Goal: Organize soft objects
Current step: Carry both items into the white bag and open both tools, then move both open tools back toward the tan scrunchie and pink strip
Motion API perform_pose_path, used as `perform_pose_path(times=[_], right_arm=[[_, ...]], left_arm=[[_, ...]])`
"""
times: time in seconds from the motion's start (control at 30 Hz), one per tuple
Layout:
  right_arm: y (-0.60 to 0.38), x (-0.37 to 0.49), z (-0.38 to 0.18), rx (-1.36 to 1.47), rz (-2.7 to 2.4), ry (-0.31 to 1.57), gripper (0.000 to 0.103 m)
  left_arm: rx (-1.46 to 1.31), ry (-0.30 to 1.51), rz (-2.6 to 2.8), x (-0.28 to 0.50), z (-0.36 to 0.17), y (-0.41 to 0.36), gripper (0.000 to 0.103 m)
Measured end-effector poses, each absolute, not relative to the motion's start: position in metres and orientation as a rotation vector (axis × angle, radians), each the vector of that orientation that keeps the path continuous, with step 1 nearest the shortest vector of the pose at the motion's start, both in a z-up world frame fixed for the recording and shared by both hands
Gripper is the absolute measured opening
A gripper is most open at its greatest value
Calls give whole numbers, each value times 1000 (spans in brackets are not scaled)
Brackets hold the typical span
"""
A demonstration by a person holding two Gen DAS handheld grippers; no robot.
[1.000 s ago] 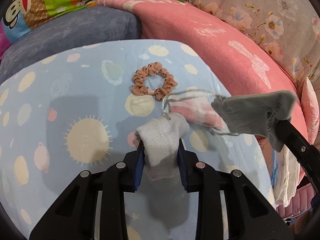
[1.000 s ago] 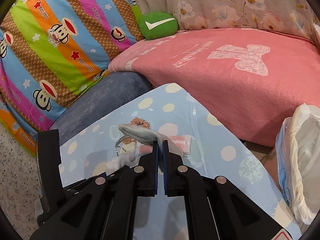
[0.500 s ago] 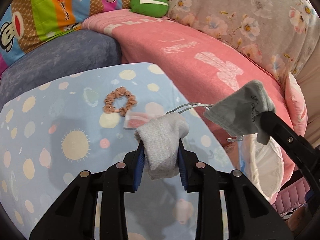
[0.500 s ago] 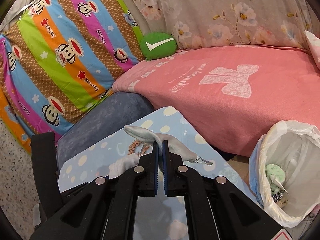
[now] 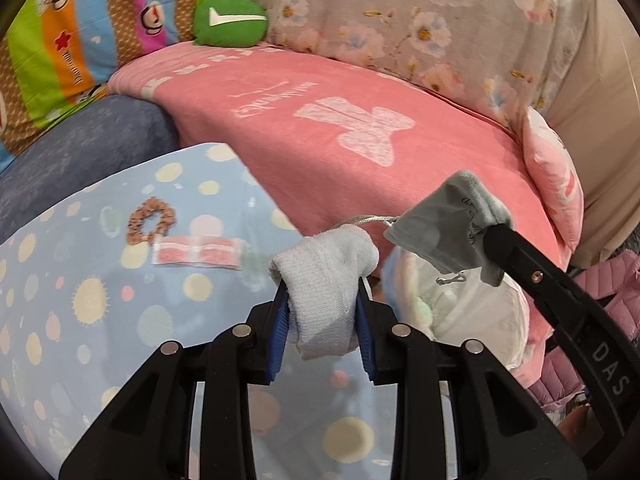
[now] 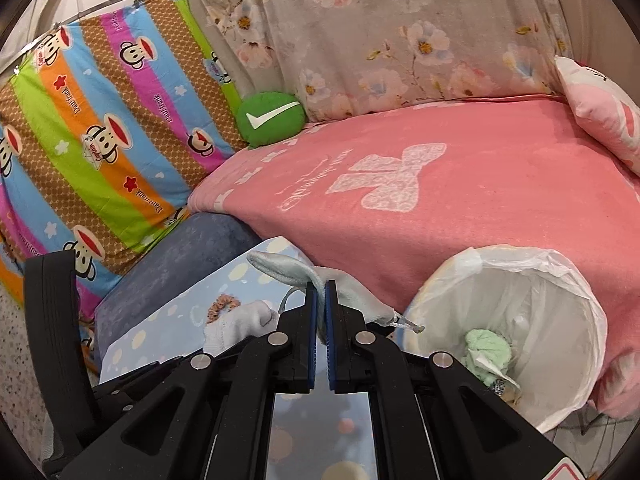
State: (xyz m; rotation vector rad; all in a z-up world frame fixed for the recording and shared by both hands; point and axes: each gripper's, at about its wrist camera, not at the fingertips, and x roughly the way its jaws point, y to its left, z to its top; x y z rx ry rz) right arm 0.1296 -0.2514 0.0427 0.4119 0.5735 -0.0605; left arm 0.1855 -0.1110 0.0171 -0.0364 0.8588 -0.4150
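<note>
Beside the lined bin's rim (image 6: 576, 276), left tongs (image 5: 322, 304) pinching white sock (image 5: 324, 280), right tongs (image 6: 321, 292) pinching grey pouch (image 5: 448, 228).

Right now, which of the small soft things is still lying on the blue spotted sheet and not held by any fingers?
The brown scrunchie, beside a pink-and-white packet. The white sock and grey pouch are both gripped.

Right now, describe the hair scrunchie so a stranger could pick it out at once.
Find the light blue spotted sheet in front of the pink blanket. Near its far edge lies the scrunchie, beside a flat pink packet. It is the only ring-shaped thing there: ruffled, tan, with dark dots.
</note>
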Motion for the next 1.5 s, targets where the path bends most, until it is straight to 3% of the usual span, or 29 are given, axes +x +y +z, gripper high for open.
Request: perform_pose_path(times=[0.67, 0.77, 0.9, 1.07, 1.27, 1.37, 1.5], right_arm=[[-369, 70, 10, 480, -282, 589, 4], [-378, 67, 7, 486, -297, 593, 4], [-383, 66, 4, 485, -309, 599, 4], [-382, 69, 1, 479, -306, 607, 5], [-373, 76, -1, 466, -298, 613, 14], [-367, 80, 0, 457, -292, 617, 25], [-354, 85, 2, 426, -275, 624, 30]], left_arm=[[58, 895, -648, 151, 4, -247, 30], [56, 890, -650, 149, 1, -254, 35], [55, 876, -617, 151, -1, -254, 58], [54, 872, -582, 158, -2, -246, 58], [46, 869, -539, 167, -4, -232, 58], [41, 868, -524, 169, -4, -223, 58], [33, 866, -502, 174, -5, -212, 58]])
